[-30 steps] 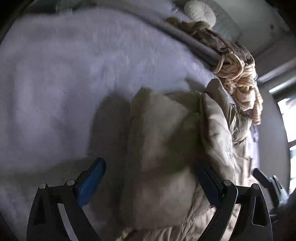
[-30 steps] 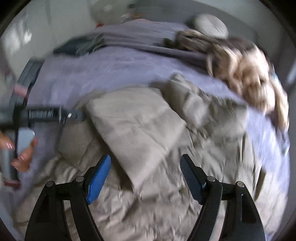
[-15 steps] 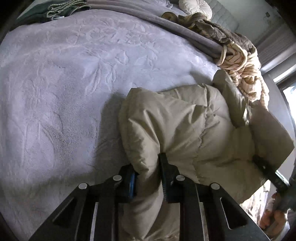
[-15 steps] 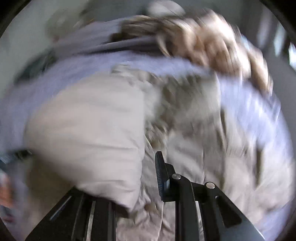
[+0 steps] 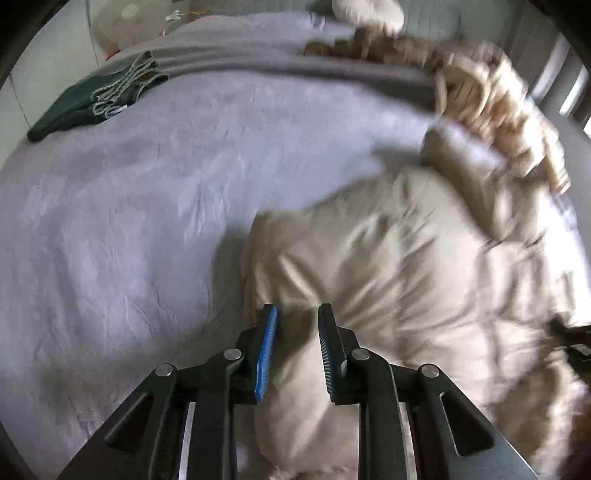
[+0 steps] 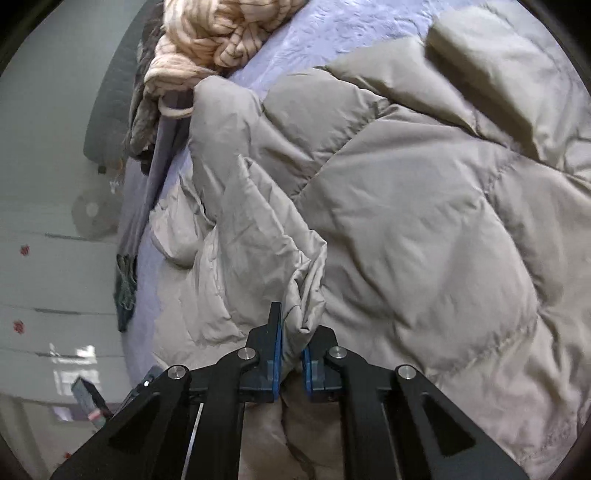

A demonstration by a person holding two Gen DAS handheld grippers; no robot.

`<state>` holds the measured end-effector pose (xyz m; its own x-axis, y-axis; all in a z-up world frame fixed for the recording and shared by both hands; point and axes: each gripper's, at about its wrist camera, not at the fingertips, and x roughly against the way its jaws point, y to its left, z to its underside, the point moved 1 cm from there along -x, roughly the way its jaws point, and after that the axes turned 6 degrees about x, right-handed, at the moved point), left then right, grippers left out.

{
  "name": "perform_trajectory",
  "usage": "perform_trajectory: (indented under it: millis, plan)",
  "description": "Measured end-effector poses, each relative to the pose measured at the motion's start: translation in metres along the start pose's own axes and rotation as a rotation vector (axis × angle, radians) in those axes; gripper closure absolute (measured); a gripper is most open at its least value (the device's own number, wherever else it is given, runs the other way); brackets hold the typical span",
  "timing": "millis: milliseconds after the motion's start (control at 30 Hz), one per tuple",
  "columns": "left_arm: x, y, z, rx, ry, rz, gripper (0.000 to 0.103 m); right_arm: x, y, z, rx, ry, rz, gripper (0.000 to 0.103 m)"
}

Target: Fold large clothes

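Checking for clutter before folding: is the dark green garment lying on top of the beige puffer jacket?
No, the dark green garment lies apart on the lilac bedspread, well clear of the beige puffer jacket.

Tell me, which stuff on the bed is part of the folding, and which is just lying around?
Part of the folding:
- beige puffy coat
- left tongs, pinching the coat's edge
- right tongs, closing on a bunch of coat fabric

Just lying around:
- dark green folded cloth
- chunky cream knit blanket
- round cream pillow
- purple bedspread

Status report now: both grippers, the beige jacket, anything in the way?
Left gripper shut on beige puffer jacket. Right gripper closing on a jacket fold. Knitted blanket beside it, not blocking.
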<state>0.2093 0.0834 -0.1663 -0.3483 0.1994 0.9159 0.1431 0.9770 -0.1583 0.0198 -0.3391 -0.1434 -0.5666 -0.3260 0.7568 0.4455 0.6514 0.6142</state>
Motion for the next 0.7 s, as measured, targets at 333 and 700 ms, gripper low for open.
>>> perform_trajectory:
  millis: [333, 700]
  plan:
    - [0.001, -0.012, 0.003, -0.061, -0.001, -0.089, 0.078, 0.011, -0.004, 0.008, 0.070, 0.014, 0.094, 0.086]
    - [0.064, -0.081, 0.048, -0.131, 0.030, 0.013, 0.078, 0.087, -0.053, 0.025, -0.027, -0.014, 0.087, 0.074]
